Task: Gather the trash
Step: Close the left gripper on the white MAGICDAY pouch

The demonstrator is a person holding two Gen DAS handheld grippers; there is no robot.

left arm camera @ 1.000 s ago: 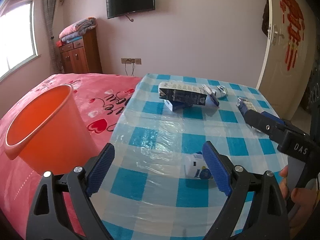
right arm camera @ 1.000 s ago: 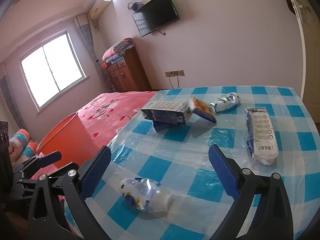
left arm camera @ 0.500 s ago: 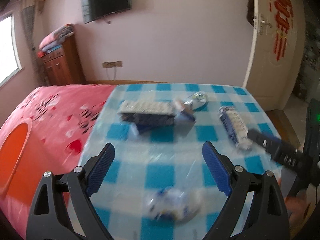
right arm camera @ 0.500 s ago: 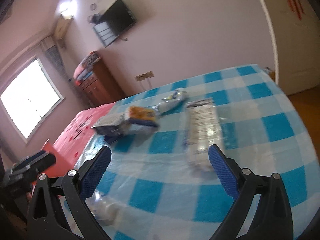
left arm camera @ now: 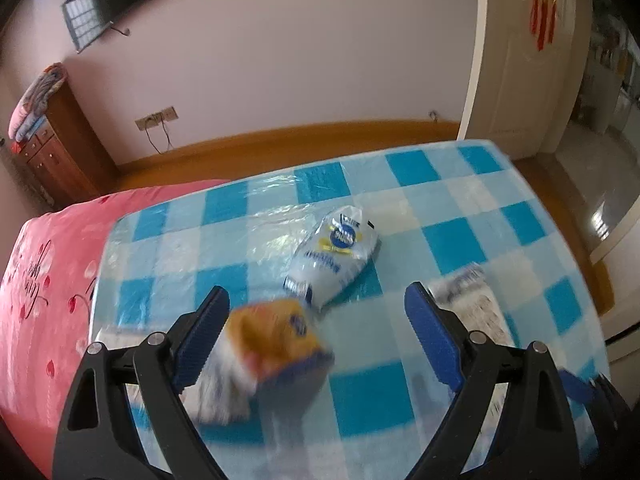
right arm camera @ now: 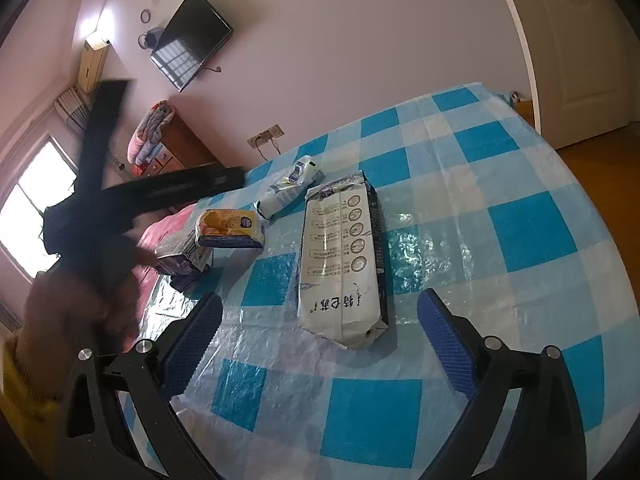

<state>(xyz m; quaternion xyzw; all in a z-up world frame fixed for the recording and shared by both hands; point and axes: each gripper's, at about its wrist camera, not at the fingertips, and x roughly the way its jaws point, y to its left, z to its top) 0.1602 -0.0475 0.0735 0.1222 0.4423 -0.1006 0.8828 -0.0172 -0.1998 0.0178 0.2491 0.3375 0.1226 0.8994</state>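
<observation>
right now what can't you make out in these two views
- Left wrist view: the yellow-topped box is motion-blurred; its print is unreadable.
- Left wrist view: the long white pack is mostly behind the left gripper.
- Right wrist view: the person's hand is a blur.
- No bin appears in either view.

Home bedroom: a bed (left arm camera: 48,280) in pink bedding is sitting beside a wall-mounted television (right arm camera: 191,40), wooden dresser (left arm camera: 60,152) and folded blankets (right arm camera: 150,132).

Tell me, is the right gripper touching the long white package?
Apart. In the right wrist view, the right gripper is open, with checkered tablecloth showing between each finger and the long white package.
</observation>
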